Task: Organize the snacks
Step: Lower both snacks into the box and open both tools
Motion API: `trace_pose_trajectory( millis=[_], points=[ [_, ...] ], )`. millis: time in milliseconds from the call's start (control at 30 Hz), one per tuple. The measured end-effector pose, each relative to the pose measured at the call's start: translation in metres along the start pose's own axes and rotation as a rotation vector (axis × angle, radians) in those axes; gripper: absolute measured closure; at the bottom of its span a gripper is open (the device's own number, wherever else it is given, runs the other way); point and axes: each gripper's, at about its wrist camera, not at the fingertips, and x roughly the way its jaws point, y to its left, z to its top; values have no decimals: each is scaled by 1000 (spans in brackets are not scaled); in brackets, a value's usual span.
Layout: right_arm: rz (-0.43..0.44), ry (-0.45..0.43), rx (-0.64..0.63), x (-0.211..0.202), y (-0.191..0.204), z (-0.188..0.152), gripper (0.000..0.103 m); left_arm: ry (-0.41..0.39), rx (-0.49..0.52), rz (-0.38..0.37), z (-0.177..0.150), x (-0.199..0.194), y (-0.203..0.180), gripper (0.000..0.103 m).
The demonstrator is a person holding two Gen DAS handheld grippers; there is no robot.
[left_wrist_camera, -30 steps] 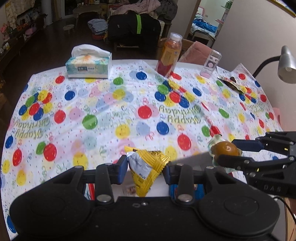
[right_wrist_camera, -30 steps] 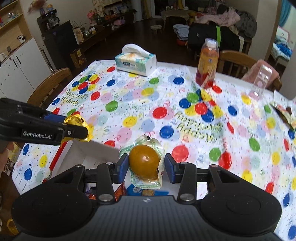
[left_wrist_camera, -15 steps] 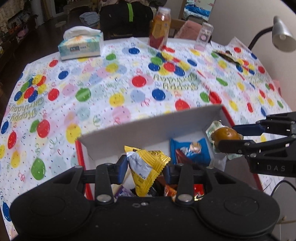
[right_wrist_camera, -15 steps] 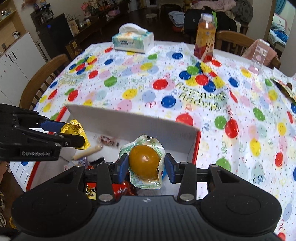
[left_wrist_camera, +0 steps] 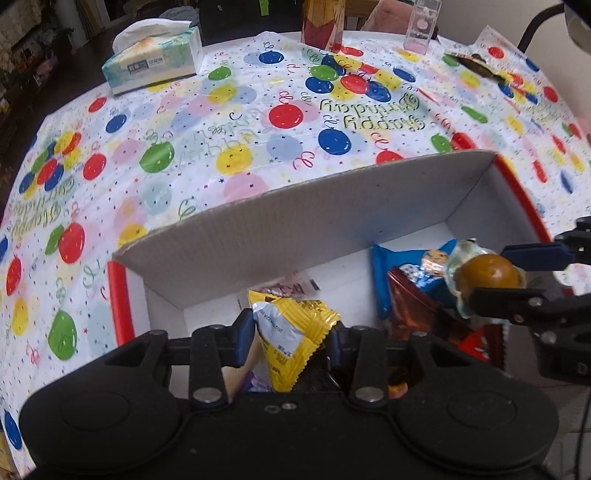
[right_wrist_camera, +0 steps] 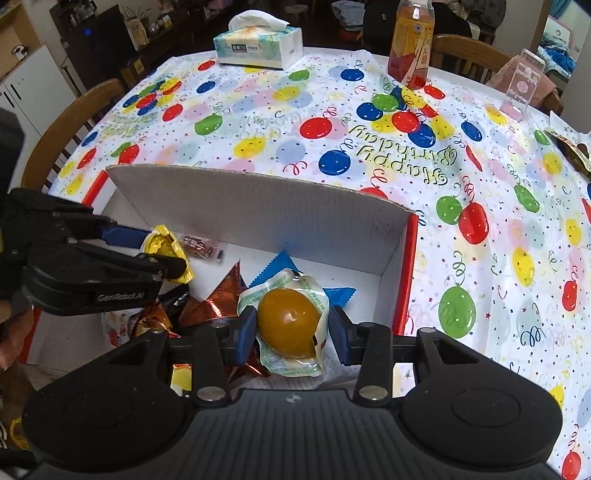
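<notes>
Both jaws are occupied: the left gripper (left_wrist_camera: pixel 286 341) pinches a yellow snack packet (left_wrist_camera: pixel 291 334), and the right gripper (right_wrist_camera: pixel 293 330) pinches a sealed brown egg pouch (right_wrist_camera: pixel 288 321). Each item hangs over the cardboard box (right_wrist_camera: pixel 258 205), with loose snacks directly beneath the jaws. Recommended procedure: lower each gripper below the box wall, then spread the jaws. Release one item at a time, over a bare patch of floor ahead of the jaws.

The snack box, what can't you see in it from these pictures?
- Near end of the box: left wrist view, hidden behind the left gripper and its yellow packet.
- Same end, right wrist view: hidden behind the right gripper and its wrapped egg.
- Snack labels: too small and blurred in both views.
- Bottle: top cut off by the left view's edge.
</notes>
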Motion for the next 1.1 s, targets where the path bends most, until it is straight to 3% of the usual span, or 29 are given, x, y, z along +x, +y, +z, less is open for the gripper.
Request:
trace_pose_trajectory(
  millis=[400, 500, 567, 733, 967, 1100],
  points=[
    [-5, 32, 19, 12, -4, -1, 60, 67, 13, -19, 5, 28, -7, 66],
    [6, 27, 16, 9, -4, -1, 53, 72, 6, -11, 6, 29, -7, 63],
    [0, 6, 21, 4, -4, -1, 42, 74, -2, -16, 6, 27, -7, 56],
    [16, -9, 48, -3, -5, -2, 41, 23, 18, -5, 4, 14, -11, 29],
    [32, -38, 75, -19, -1, -9, 39, -60, 33, -26, -2, -15, -13, 15],
    [35, -80, 93, -35, 2, -15, 30, -131, 36, -30, -9, -38, -11, 7]
  ],
)
